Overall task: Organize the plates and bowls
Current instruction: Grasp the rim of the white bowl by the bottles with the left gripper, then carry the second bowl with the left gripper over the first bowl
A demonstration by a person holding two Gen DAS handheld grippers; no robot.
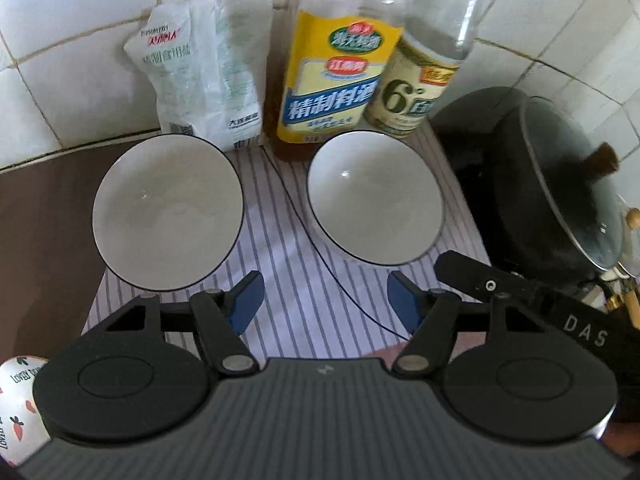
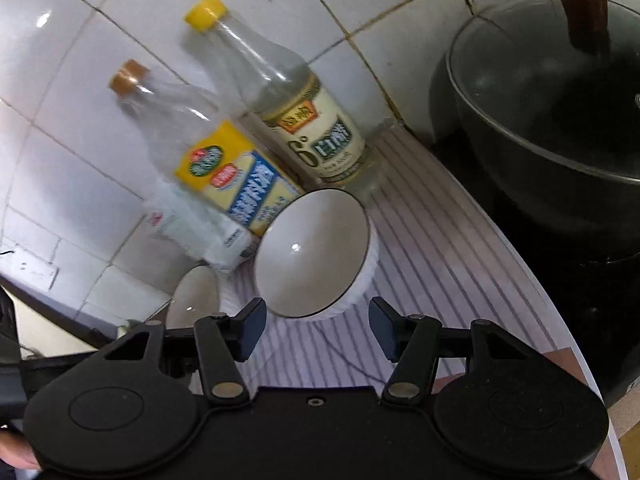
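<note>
Two white bowls with thin black rims stand on a striped cloth (image 1: 288,280). In the left wrist view the left bowl (image 1: 168,212) and the right bowl (image 1: 374,198) sit side by side, just beyond my open, empty left gripper (image 1: 325,302). In the right wrist view my right gripper (image 2: 318,326) is open and empty, just short of the right bowl (image 2: 314,252); the other bowl (image 2: 194,296) shows partly at the left behind a finger. The right gripper's body also shows in the left wrist view (image 1: 520,292).
A white salt bag (image 1: 200,76), a yellow-labelled cooking wine bottle (image 1: 336,80) and a vinegar bottle (image 1: 424,76) stand against the tiled wall behind the bowls. A black wok with a glass lid (image 1: 560,184) sits on the stove at right. A patterned cup (image 1: 16,400) shows at lower left.
</note>
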